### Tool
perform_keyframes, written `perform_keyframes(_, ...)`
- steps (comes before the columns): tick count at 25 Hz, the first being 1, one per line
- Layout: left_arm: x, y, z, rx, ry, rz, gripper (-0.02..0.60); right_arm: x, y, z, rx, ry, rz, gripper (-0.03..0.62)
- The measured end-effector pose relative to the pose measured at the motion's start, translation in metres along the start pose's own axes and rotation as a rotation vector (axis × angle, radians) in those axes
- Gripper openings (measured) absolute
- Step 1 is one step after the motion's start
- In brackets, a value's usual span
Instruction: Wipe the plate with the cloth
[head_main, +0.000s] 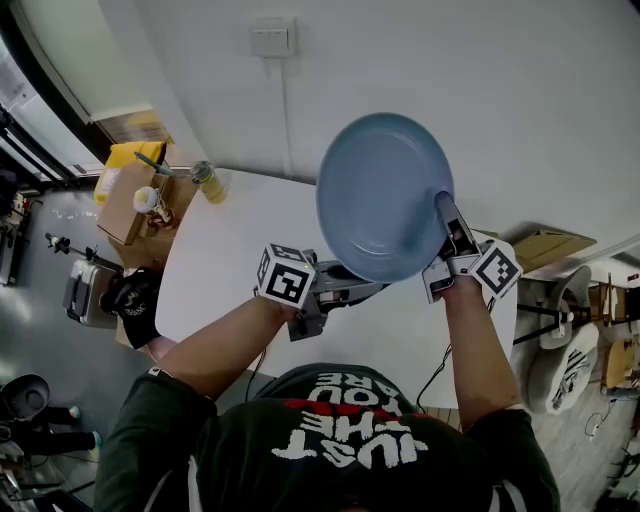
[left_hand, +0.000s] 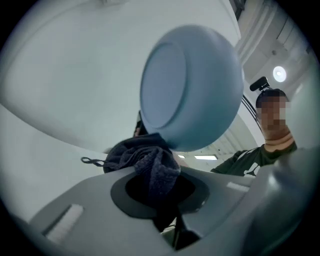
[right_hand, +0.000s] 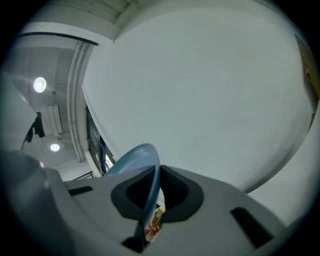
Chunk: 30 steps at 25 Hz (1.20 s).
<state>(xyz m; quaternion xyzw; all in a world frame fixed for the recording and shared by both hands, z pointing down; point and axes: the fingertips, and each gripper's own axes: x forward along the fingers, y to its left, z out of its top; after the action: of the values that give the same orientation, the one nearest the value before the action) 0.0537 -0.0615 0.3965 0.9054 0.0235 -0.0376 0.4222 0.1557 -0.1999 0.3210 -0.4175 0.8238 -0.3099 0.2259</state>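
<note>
A light blue plate (head_main: 383, 193) is held tilted up off the white table (head_main: 225, 255). My right gripper (head_main: 447, 224) is shut on its right rim. In the right gripper view the rim (right_hand: 151, 186) runs edge-on between the jaws of my right gripper (right_hand: 152, 194). My left gripper (head_main: 358, 291) reaches under the plate's lower edge, its marker cube to the left. In the left gripper view my left gripper (left_hand: 157, 189) is shut on a dark grey cloth (left_hand: 148, 162), which bunches just below the plate's underside (left_hand: 192, 87). The cloth is hidden in the head view.
A cardboard box (head_main: 135, 200) with yellow items and a jar (head_main: 208, 182) sit at the table's far left edge. A black bag (head_main: 135, 302) lies on the floor at left, chairs (head_main: 565, 362) stand at right. A wall outlet (head_main: 272, 39) is behind.
</note>
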Motion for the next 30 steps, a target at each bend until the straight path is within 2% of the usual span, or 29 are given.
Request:
perform_keyframes(3,-0.066,0.038,-0.001,-0.028,-0.017,0.172,0.051,-0.014,-0.002,-0.011,-0.012,0.105,0.055,0.014)
perform_keyframes(5,-0.11,0.056,0.011,-0.017,-0.029,0.274,0.051,-0.023,-0.005,-0.026,-0.005,0.187,0.105,0.014)
perform_keyframes(7,-0.141,0.064,0.035,0.019,-0.036,0.339,0.051,-0.03,-0.008,-0.039,-0.021,0.263,0.147,0.014)
perform_keyframes(9,-0.154,0.061,0.065,0.081,-0.032,0.356,0.051,-0.035,-0.009,-0.053,-0.043,0.335,0.181,0.014)
perform_keyframes(11,-0.151,0.052,0.096,0.15,-0.007,0.339,0.051,-0.037,-0.006,-0.068,-0.067,0.407,0.222,0.014)
perform_keyframes(13,-0.134,0.044,0.125,0.226,0.041,0.288,0.051,-0.034,0.0,-0.084,-0.113,0.474,0.264,0.014)
perform_keyframes(17,-0.08,0.028,0.151,0.342,0.212,0.175,0.051,-0.025,0.009,-0.115,-0.233,0.6,0.308,0.014)
perform_keyframes(21,-0.031,0.031,0.131,0.423,0.464,0.129,0.051,-0.018,0.011,-0.143,-0.376,0.712,0.316,0.014)
perform_keyframes(23,-0.014,0.038,0.117,0.432,0.571,0.122,0.051,-0.016,0.014,-0.153,-0.442,0.755,0.322,0.014)
perform_keyframes(27,0.009,0.047,0.089,0.408,0.719,0.092,0.051,-0.008,0.017,-0.162,-0.51,0.799,0.324,0.014)
perform_keyframes(30,0.019,0.047,0.07,0.379,0.78,0.071,0.051,-0.005,0.017,-0.16,-0.509,0.801,0.326,0.014)
